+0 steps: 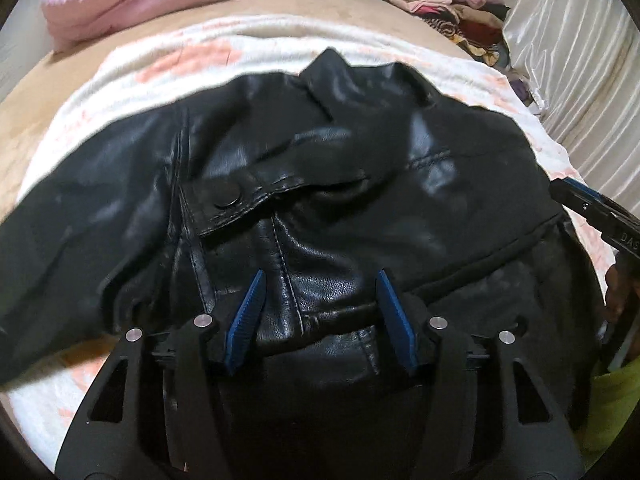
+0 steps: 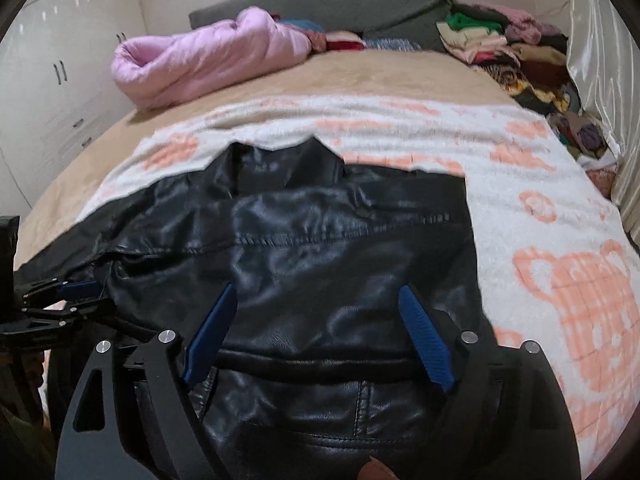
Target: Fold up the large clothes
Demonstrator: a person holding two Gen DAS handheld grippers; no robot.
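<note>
Evidently the fold is only beginning: the black leather jacket (image 1: 320, 184) lies spread on the white and peach blanket (image 1: 132, 68) over the bed (image 2: 360, 76), collar away from the person, hem nearest, and nothing looks doubled over yet.

Going left to right, the jacket's left sleeve (image 1: 64, 216) trails off toward the blanket's edge. The left claw (image 1: 320, 276) hovers with its blue pads spread wide over the hem, near the snap-buttoned pocket flap (image 1: 244, 204), gripping nothing. Farther right, the right claw (image 2: 318, 296) is likewise spread apart above the hem on the jacket's other half, with nothing between its pads.

My guess is that the next move calls for each claw to drop onto the leather and pinch an edge, probably the hem or a side, before carrying it across; the stiff, slick material may slip from a shallow bite, so a deep grip seems wise.

Only the left wrist view shows the pocket flap and the long sleeve. Only the right wrist view shows the jacket's straight right edge against the blanket, the grey headboard (image 2: 320, 4) and the white wardrobe (image 2: 60, 60). Both views catch the pink quilted bundle (image 2: 208, 52) and the heap of clothes (image 2: 508, 48) at the far side.
</note>
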